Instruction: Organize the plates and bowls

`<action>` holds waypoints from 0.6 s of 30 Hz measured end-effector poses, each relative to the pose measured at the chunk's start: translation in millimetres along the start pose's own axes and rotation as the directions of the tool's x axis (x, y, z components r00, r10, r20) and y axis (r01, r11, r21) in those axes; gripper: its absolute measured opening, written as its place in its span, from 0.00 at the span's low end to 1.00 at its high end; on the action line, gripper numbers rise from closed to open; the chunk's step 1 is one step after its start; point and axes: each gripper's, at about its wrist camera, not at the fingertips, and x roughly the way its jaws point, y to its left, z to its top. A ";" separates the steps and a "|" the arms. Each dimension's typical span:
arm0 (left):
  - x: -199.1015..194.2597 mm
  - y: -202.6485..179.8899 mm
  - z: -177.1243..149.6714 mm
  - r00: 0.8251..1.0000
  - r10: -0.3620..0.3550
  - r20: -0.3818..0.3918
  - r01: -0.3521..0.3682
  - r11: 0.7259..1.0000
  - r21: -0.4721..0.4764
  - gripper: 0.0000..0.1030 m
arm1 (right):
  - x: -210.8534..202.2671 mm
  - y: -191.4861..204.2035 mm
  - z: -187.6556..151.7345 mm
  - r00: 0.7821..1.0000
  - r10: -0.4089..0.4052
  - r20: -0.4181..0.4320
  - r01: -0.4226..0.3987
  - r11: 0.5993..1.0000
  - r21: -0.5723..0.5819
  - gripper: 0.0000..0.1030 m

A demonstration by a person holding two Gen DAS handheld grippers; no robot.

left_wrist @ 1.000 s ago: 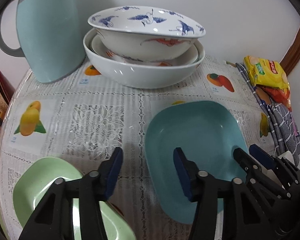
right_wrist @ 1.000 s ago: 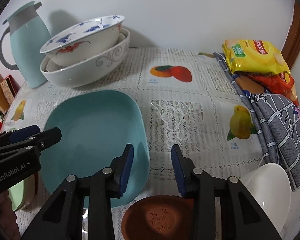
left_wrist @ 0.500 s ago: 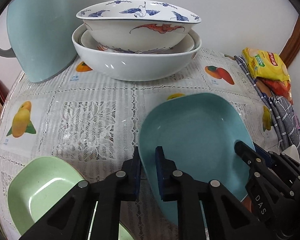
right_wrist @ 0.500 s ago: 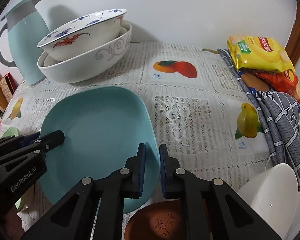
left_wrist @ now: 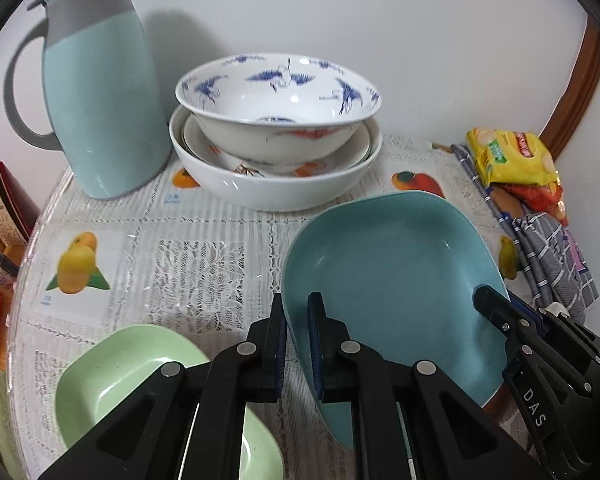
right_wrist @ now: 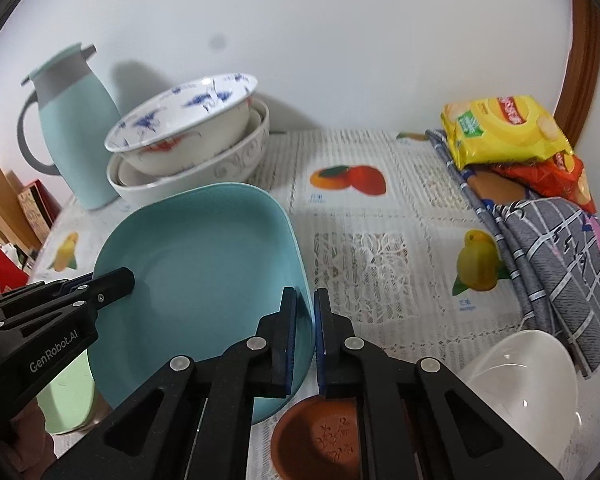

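A teal square plate [left_wrist: 392,276] [right_wrist: 204,276] hangs tilted just above the lace tablecloth, held from both sides. My left gripper [left_wrist: 298,312] is shut on its left rim, and my right gripper [right_wrist: 305,308] is shut on its right rim. Each gripper shows in the other's view at the plate's far edge. Behind, a blue-and-white crane bowl [left_wrist: 278,104] [right_wrist: 184,120] sits nested in a larger white bowl [left_wrist: 276,184] [right_wrist: 204,176]. A light green dish [left_wrist: 140,376] [right_wrist: 66,400] lies at the near left.
A pale teal jug [left_wrist: 100,108] [right_wrist: 74,136] stands left of the bowls. Snack packets [left_wrist: 512,158] [right_wrist: 500,128] and a checked cloth [right_wrist: 556,248] lie at the right. A brown saucer [right_wrist: 320,436] and a white bowl [right_wrist: 528,392] sit near the front.
Both grippers closed from open onto opposite rims of the teal plate. The plate has since risen off the cloth and tilted, and both views have pulled back and up.
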 end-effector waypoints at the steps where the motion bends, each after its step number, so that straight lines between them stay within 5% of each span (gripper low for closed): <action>1: -4.9 0.0 0.1 1.000 0.000 0.007 0.000 1.000 -0.002 0.10 | -2.5 -0.3 0.4 1.000 0.003 0.004 -0.003 1.000 0.003 0.08; 18: -90.8 -9.7 -18.5 0.996 -0.008 0.086 0.009 1.000 -0.008 0.10 | -97.1 6.3 -10.3 0.994 0.008 0.107 -0.009 1.000 0.003 0.07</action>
